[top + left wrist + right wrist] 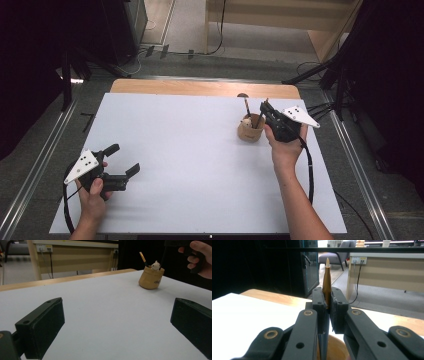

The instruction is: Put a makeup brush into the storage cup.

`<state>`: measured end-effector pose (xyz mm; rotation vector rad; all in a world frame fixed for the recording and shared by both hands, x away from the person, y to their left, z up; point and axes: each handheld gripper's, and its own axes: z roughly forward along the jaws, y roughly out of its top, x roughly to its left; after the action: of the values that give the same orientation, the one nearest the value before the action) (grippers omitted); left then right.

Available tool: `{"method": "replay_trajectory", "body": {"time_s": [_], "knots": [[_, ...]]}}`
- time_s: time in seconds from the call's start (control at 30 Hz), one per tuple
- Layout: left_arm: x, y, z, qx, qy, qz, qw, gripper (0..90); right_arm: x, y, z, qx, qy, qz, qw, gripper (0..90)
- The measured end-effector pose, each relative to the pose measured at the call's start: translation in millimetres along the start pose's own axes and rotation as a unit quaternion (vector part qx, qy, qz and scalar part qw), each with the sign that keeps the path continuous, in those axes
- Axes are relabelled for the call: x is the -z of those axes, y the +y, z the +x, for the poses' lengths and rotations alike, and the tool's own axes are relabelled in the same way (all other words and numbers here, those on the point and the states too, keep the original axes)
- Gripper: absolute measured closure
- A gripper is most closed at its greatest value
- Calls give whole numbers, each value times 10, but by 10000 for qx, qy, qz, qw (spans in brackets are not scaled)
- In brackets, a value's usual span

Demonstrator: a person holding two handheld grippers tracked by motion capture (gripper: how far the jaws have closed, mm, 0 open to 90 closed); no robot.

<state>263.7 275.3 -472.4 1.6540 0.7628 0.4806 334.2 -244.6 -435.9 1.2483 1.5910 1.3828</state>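
A: R gripper (327,307), what's it doing?

B: Jaws pressed together, pinching a brush (327,277). It sticks up between my pads, pointed tip on top, gold-brown body above the jaws, dark shaft running down below them.

A: And under the gripper?

B: The cup (250,129), tan and round, right below my R jaws. In the right gripper view its rim (337,347) shows just under them, w/ the brush shaft heading down toward it. Can't tell if the lower end touches the cup's inside.

A: Anything else in the cup?

B: Yep. From the left gripper view: another brush (144,259) leaning out of it, plus a small white animal figure (156,265) peeking over the rim. From the high view a dark round-headed stick (245,101) rises from it too, on the far side from my R hand.

A: L gripper (120,161)?

B: Spread wide, nothing between the jaws. It's low over the worktop (190,165), near my edge, well apart from the cup. From it, the cup (151,277) sits ahead and off to the right, w/ my R hand (198,257) above and beside it.

A: R hand's spot?

B: Just beside the cup, at the far right part of the worktop, gripper tilted over the cup's mouth.
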Motion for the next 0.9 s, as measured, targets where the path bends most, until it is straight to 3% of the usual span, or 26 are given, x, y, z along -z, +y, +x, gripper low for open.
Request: {"method": "replay_trajectory", "body": {"time_s": [0.67,0.9], "knots": [[3,4,-6,-28,2,1,10000,0,-108,-249,-33,-106,-55,457,9989,845],[7,7,-7,-24,9,-9,10000,0,-106,-284,-34,-145,-56,446,9989,844]]}}
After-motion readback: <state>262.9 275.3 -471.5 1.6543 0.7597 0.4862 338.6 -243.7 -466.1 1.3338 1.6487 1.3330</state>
